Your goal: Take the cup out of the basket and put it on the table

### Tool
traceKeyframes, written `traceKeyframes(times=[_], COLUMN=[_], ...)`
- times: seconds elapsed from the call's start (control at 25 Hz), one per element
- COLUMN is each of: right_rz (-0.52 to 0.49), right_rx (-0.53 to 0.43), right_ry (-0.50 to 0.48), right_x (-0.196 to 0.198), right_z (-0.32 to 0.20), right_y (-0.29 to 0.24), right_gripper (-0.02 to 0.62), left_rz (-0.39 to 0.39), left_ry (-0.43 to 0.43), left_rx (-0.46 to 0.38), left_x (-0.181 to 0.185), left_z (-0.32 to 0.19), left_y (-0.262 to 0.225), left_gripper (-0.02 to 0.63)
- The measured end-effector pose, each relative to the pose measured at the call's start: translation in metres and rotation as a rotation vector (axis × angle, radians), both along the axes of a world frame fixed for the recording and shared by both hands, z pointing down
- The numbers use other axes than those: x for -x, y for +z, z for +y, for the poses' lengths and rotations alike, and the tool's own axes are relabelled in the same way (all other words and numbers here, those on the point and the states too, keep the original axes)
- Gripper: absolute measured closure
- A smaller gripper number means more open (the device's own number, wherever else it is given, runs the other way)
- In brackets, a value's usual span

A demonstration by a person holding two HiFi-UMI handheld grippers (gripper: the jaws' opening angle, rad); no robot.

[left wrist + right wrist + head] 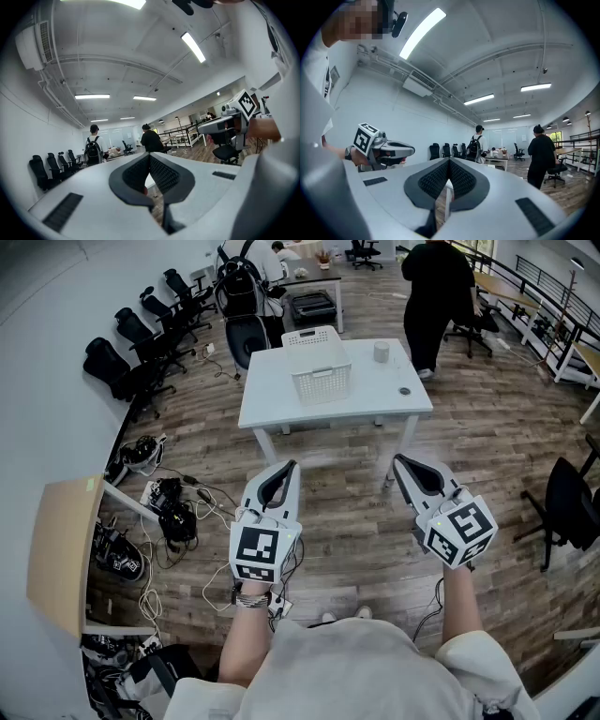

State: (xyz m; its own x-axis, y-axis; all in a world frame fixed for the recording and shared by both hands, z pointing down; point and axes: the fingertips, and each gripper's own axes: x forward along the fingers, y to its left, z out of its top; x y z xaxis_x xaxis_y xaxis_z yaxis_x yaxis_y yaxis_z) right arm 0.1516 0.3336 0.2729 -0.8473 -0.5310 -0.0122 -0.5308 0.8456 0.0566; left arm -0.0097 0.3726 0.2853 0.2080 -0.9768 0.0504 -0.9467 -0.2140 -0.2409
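A white slatted basket (320, 372) stands on the white table (281, 399) well ahead of me; I cannot tell what lies inside it. A small grey cup (381, 352) stands upright on the tabletop to the right of the basket, apart from it. My left gripper (292, 466) and right gripper (397, 462) are held side by side at chest height, short of the table's near edge. Both are shut and hold nothing. Their jaw tips meet in the left gripper view (150, 155) and the right gripper view (449, 161). Both cameras look level across the room, over the table.
A small dark disc (404, 390) lies near the table's right edge. A person in black (435, 292) stands behind the table's far right corner. Office chairs (141, 348) line the left wall, with cables (171, 512) and a wooden board (58, 554) on the floor. Another chair (568, 507) stands at right.
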Motion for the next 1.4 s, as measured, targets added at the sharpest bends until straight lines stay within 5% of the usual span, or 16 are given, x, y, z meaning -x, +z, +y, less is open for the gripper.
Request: traceKeyframes(times=[0.48, 0.88, 1.4], right_rz=[-0.068, -0.029, -0.029], right_rx=[0.030, 0.044, 0.010], right_ry=[-0.027, -0.064, -0.032], right_x=[-0.025, -0.038, 0.011], right_z=[-0.026, -0.054, -0.176], right_y=[0.003, 0.020, 0.019], right_gripper=[0.578, 0.578, 0.578], left_rz=[-0.001, 0.010, 0.007], left_ry=[-0.028, -0.038, -0.018], left_rx=[0.009, 0.002, 0.000], left_x=[-0.022, -0.037, 0.017], left_z=[-0.018, -0.045, -0.174], left_y=[0.012, 0.019, 0.034], left_gripper=[0.607, 0.607, 0.607])
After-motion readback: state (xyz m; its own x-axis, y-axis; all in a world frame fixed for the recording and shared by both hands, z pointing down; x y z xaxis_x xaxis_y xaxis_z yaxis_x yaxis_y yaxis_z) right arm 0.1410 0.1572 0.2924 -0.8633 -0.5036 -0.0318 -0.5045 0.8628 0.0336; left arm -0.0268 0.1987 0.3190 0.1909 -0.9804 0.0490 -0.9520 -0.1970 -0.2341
